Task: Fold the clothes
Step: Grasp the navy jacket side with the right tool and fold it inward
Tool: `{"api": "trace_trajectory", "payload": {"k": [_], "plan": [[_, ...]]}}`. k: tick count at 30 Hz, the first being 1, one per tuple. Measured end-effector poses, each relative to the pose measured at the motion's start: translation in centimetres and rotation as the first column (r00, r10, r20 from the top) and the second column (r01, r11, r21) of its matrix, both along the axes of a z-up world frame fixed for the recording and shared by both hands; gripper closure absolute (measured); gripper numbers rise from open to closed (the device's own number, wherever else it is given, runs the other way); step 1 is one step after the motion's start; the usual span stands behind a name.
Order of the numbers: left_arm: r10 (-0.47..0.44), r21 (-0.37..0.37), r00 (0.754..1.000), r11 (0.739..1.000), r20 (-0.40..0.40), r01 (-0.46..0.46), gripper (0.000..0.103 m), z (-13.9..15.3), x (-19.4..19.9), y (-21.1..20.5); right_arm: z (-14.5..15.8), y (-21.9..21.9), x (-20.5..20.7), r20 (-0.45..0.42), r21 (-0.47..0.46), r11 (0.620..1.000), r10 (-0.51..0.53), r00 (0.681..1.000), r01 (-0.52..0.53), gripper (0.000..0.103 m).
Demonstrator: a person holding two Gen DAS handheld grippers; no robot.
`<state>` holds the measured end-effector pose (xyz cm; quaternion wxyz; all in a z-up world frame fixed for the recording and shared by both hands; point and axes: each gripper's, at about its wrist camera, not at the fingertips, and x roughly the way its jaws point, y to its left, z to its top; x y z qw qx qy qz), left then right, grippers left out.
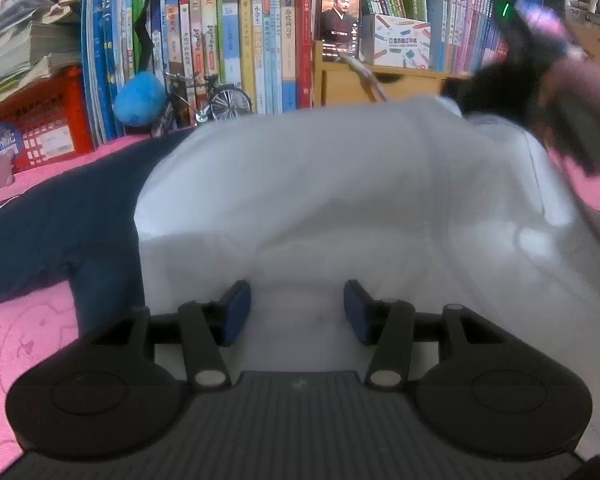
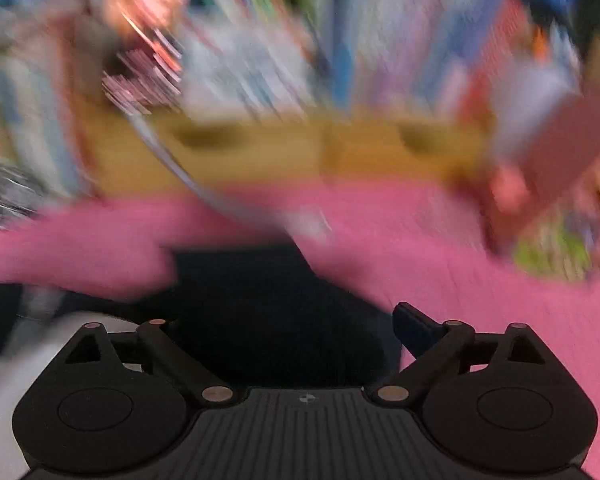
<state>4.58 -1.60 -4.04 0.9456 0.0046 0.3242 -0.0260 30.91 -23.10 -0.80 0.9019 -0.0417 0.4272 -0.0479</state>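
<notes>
A white garment (image 1: 340, 200) lies bunched on the pink mat (image 1: 24, 340), with its navy part (image 1: 60, 232) spread out to the left. My left gripper (image 1: 297, 312) sits low at the white cloth's near edge. Its blue pads (image 1: 236, 312) stand apart, the cloth lying loose between them. At the upper right of the left wrist view, a person's hand (image 1: 576, 76) carries the right gripper as a black blur over the garment's far right corner. The right wrist view is badly smeared. There my right gripper (image 2: 292, 328) is wide open over navy fabric (image 2: 260, 304), with nothing between its fingers.
Packed bookshelves (image 1: 240, 40) close off the back. In front of them stand a wooden drawer box (image 1: 380, 84) with a phone (image 1: 339, 16) on it, a model bicycle (image 1: 208, 100), a blue plush ball (image 1: 138, 98) and a red crate (image 1: 40, 128). Pink mat (image 2: 500, 280) shows at the right.
</notes>
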Motion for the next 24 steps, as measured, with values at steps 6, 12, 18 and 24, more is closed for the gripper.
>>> {"api": "trace_trajectory", "payload": {"k": [6, 12, 18, 24], "plan": [[-0.002, -0.003, 1.000, 1.000, 0.000, 0.002, 0.052, 0.0, 0.1, 0.1, -1.4, -4.2, -1.8, 0.053, 0.183, 0.981, -0.072, 0.996, 0.061, 0.079], [-0.003, -0.010, 1.000, 1.000, 0.001, 0.003, 0.052, 0.0, 0.0, 0.3, 2.1, -13.0, -8.8, 0.253, 0.437, 0.899, -0.154, 0.955, 0.030, 0.085], [-0.005, -0.010, 1.000, 1.000, 0.000, 0.005, 0.051, 0.0, 0.0, 0.4, -3.1, -17.2, -13.7, 0.080, 0.362, 0.930, -0.098, 0.992, 0.062, 0.065], [-0.005, -0.007, 1.000, 1.000, 0.000, 0.005, 0.051, 0.1, 0.1, 0.4, -1.5, -14.4, -18.9, 0.149, 0.049, 0.987, 0.146, 0.978, -0.155, 0.047]]}}
